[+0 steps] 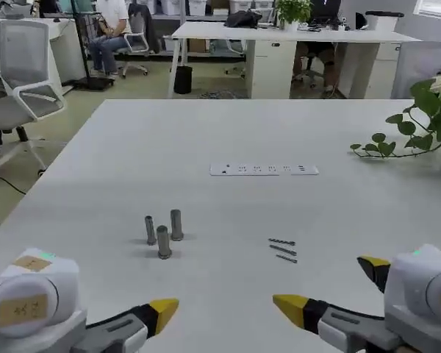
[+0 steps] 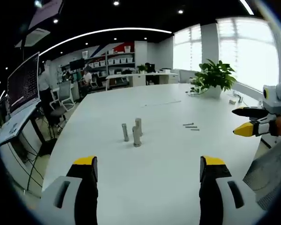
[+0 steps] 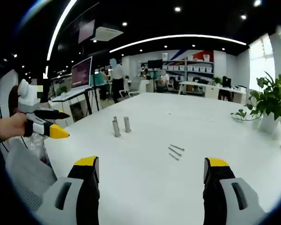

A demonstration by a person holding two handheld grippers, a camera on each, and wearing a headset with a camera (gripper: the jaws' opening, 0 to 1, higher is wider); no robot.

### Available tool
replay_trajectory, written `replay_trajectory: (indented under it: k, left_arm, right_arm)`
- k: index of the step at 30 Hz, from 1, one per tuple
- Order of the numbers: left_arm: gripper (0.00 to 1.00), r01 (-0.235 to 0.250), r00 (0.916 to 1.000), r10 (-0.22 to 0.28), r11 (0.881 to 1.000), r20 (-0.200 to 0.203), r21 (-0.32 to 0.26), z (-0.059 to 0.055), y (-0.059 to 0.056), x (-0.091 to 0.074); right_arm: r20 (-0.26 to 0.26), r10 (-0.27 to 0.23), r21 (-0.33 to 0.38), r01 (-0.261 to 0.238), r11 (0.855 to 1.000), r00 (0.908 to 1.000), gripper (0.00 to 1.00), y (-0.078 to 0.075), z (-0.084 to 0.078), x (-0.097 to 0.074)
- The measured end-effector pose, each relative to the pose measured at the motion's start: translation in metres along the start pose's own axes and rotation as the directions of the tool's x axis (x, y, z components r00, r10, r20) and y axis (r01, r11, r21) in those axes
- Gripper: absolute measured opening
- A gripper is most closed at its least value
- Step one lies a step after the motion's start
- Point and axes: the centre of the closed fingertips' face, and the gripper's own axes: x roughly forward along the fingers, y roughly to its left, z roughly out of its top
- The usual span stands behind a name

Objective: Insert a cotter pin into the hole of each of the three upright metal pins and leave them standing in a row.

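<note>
My left tongs (image 2: 150, 164) and right tongs (image 3: 151, 163) hang wide open and empty over the bench (image 1: 242, 132).
The three metal pins (image 1: 164, 241) stand upright in a close cluster ahead of my left tongs. The three cotter pins (image 1: 283, 250) lie flat side by side to their right, well apart from them, ahead of my right tongs.
</note>
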Motion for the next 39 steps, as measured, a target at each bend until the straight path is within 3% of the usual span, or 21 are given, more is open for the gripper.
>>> replay_trajectory:
  k: [27, 31, 39]
  left_arm:
    - [0.92, 0.011, 0.9998, -0.012, 1.0, 0.014, 0.026, 0.0003, -0.0009, 0.0001]
    - [0.92, 0.011, 0.9998, -0.012, 0.999, 0.018, 0.03, 0.0012, -0.0008, -0.0004]
    - [0.92, 0.007, 0.9999, -0.007, 1.0, 0.015, 0.011, -0.0023, -0.0018, -0.0007]
  right_arm:
    - [-0.033, 0.018, 0.002, -0.018, 1.0, 0.9993, 0.87, 0.0012, -0.0048, 0.0035]
    - [-0.033, 0.013, 0.012, -0.012, 1.0, 0.9994, 0.83, 0.0001, -0.0036, 0.0015]
    - [-0.018, 0.005, -0.012, -0.005, 1.0, 0.9998, 0.86, -0.0012, -0.0003, -0.0002]
